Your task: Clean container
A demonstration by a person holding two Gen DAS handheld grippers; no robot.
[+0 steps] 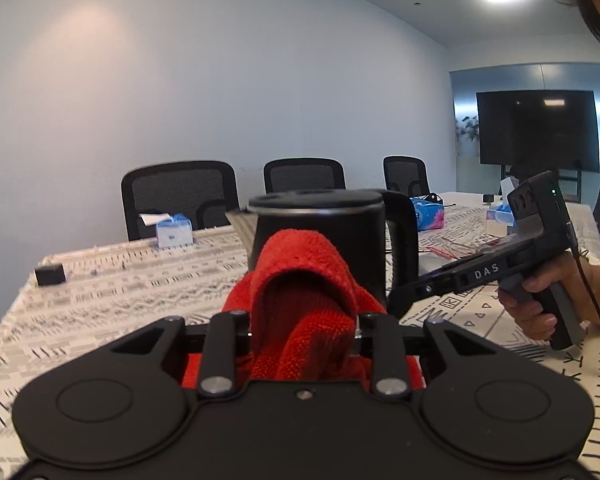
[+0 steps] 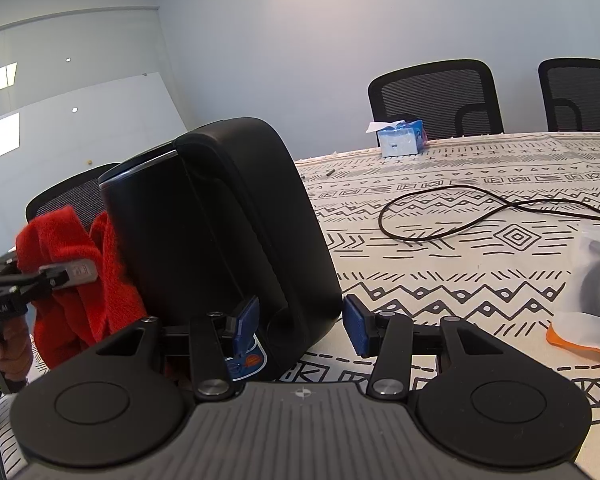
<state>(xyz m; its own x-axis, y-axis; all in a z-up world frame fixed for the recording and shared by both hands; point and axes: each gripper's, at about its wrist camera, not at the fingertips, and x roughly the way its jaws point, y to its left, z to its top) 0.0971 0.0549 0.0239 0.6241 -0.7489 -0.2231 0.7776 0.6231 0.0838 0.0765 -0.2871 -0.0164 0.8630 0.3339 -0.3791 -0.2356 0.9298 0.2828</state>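
- The surface [image 2: 480, 264] is big and has a black-and-white patterned cloth on it. The black kettle [image 1: 320, 240] stands upright on it with its lid on, nearer the person's edge than the edge with the chairs.
- The red cloth [image 1: 304, 292] is bunched up and pressed against the side of the kettle, across from the handle.
- The left tongs [image 1: 300, 320] are clamped on the red cloth. The cloth hides the tips, so I cannot see how tightly.
- The right tongs [image 2: 304, 320] are apart, quite wide. The bottom of the kettle handle [image 2: 260, 216] sits between the two blue pads [image 2: 247, 318]. One pad is right by the handle; I cannot tell if it touches. The other pad is a little way off.
- What could go wrong: the kettle is not gripped, so a hard push from the cloth could slide it or tip it over.
- The cloth is loose and floppy, so it could slip out of the tongs while rubbing.
- A black cord [image 2: 440, 216] lies on the surface near the kettle, and a sliding kettle could catch it.
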